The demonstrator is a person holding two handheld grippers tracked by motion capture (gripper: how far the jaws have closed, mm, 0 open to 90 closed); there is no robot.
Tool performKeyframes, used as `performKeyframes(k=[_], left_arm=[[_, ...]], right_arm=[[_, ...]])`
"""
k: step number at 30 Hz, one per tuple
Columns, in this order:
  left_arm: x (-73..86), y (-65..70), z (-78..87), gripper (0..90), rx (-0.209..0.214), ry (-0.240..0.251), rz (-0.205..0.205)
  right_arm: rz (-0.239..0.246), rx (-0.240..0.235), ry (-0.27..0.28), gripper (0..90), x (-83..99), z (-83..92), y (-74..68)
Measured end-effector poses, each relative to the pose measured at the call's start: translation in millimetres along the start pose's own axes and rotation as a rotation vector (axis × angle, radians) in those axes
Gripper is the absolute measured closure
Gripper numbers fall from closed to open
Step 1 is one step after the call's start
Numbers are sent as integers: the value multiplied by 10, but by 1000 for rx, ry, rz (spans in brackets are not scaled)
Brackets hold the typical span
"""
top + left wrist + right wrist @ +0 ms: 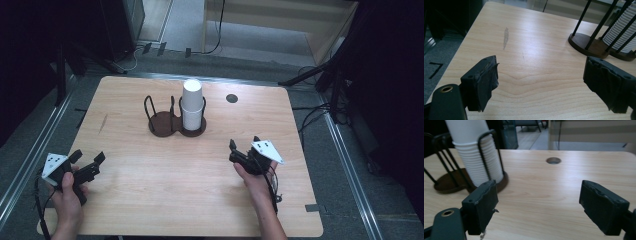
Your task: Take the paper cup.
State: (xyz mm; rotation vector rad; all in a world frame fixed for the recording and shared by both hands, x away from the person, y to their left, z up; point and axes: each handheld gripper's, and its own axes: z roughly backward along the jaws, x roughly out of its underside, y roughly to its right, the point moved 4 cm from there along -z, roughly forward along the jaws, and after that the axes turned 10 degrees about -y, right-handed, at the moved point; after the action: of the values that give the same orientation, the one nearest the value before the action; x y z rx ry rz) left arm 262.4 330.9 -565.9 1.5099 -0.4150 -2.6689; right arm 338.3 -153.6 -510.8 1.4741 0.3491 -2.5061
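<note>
A two-ring cup holder [172, 122] stands on the table [150, 195] near the middle of its far edge. A stack of paper cups [192, 105] sits in its right ring. A cable hole [231, 98] lies just right, toward the far right corner.

Room dim, corners near black in high view. Table [150, 190] evenly lit from above, soft glare patch on wood near centre. Brighter floor beyond far edge. Near fingers [484, 205] soft, slightly out of focus; faint shadows.
</note>
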Motion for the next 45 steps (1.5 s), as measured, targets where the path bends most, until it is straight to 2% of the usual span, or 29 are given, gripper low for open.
performKeyframes(k=[1, 2, 4, 7, 14, 18, 29, 38, 45], left_arm=[[0, 0, 0, 130, 0, 0, 0], [0, -3, 1, 129, 2, 1, 1], [1, -3, 2, 130, 2, 1, 2], [0, -3, -1, 130, 4, -2, 0], [-1, -2, -5, 132, 10, -4, -2], [-1, -4, -4, 132, 13, -5, 0], [-1, -2, -7, 133, 17, -10, -6], [-1, -4, -6, 133, 18, -7, -3], [-2, -6, -6, 133, 19, -7, 0]], right_arm=[[0, 0, 0, 148, 0, 0, 0], [9, -11, -2, 134, -46, -80, -101], [14, -19, 2, 133, -73, -119, -143], [21, -51, 1, 127, -184, -249, -316], [42, -76, -2, 93, -383, -431, -542], [34, -96, -8, 62, -483, -517, -621], [58, -97, 16, 55, -675, -679, -801], [60, -99, 46, 77, -825, -821, -956], [61, -105, 57, 105, -875, -911, -1028]])
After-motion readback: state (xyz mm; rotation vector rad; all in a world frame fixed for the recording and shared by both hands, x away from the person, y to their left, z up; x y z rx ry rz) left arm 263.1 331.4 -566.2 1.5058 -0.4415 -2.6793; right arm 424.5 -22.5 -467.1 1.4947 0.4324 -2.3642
